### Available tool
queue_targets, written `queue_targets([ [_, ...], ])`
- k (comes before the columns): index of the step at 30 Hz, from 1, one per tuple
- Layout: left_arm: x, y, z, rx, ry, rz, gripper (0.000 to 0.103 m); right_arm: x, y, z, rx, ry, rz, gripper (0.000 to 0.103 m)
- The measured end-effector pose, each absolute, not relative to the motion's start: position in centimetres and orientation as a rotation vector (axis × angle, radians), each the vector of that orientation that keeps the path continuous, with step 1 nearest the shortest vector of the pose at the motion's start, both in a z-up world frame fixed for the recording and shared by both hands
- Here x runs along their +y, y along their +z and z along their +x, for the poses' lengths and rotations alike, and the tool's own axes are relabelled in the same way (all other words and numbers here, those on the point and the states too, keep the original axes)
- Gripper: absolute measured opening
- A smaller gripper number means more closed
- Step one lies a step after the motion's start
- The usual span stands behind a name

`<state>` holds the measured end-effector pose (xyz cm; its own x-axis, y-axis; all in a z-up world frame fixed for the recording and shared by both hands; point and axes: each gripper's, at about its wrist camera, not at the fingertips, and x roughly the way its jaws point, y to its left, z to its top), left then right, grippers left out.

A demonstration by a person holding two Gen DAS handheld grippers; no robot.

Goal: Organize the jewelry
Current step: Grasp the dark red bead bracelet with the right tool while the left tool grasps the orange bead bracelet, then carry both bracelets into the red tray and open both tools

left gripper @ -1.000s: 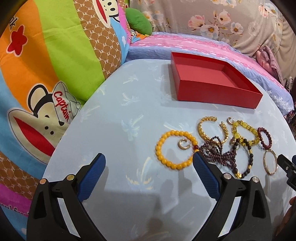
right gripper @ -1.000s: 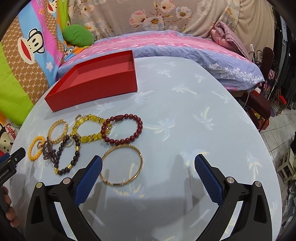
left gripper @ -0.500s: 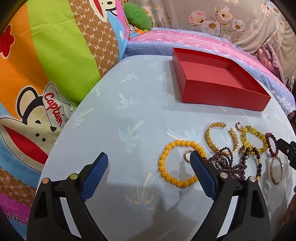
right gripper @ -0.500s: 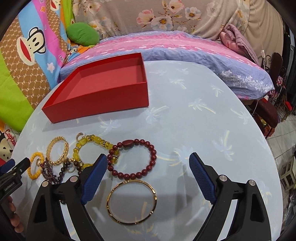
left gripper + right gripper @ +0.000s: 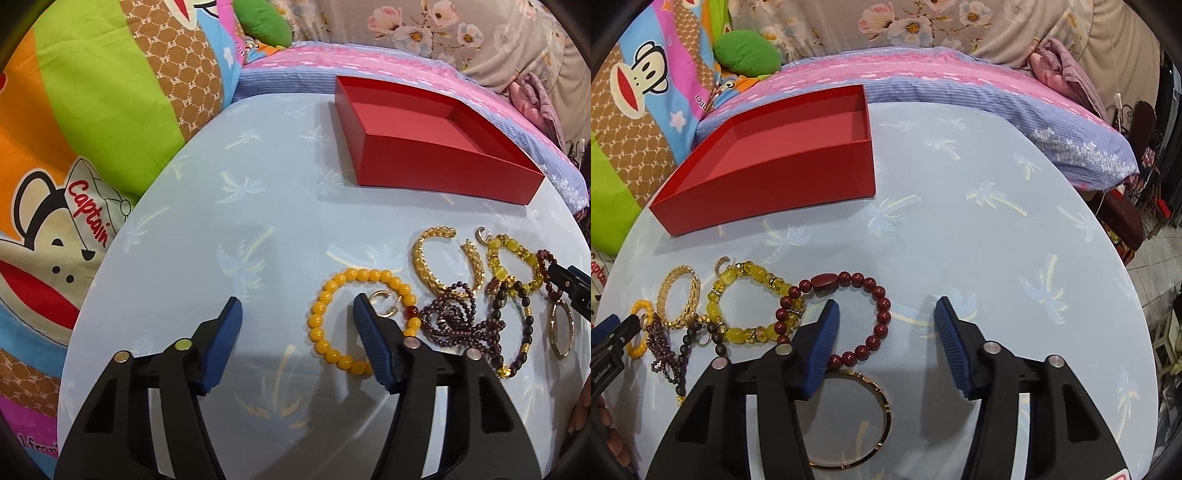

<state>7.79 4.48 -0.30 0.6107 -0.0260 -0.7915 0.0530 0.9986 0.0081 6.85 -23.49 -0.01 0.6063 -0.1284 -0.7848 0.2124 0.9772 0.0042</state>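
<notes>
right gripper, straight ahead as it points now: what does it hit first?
Likely the dark red bead bracelet: the right gripper is open with that loop's right side between its fingers. Beyond is bare tablecloth. Depth unclear.

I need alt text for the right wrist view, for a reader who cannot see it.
Open right tongs hover over a dark red bead bracelet on a pale blue table, a thin gold bangle just below it. More bracelets cluster at left, and an empty red box sits behind them.
</notes>
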Motion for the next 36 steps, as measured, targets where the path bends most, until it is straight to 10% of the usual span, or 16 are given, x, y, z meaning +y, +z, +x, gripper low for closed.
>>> queue_targets([
  [9, 3.9, 0.0, 7.7, 0.909, -0.108, 0.021, 0.008, -23.2, 0.1, 6.7, 0.894, -0.171, 0.109, 0.010],
  [36, 0.1, 12.7, 14.9, 0.798, -0.324, -0.047, 0.007, -23.5, 12.4, 13.6, 0.773, -0.004, 0.147, 0.007],
])
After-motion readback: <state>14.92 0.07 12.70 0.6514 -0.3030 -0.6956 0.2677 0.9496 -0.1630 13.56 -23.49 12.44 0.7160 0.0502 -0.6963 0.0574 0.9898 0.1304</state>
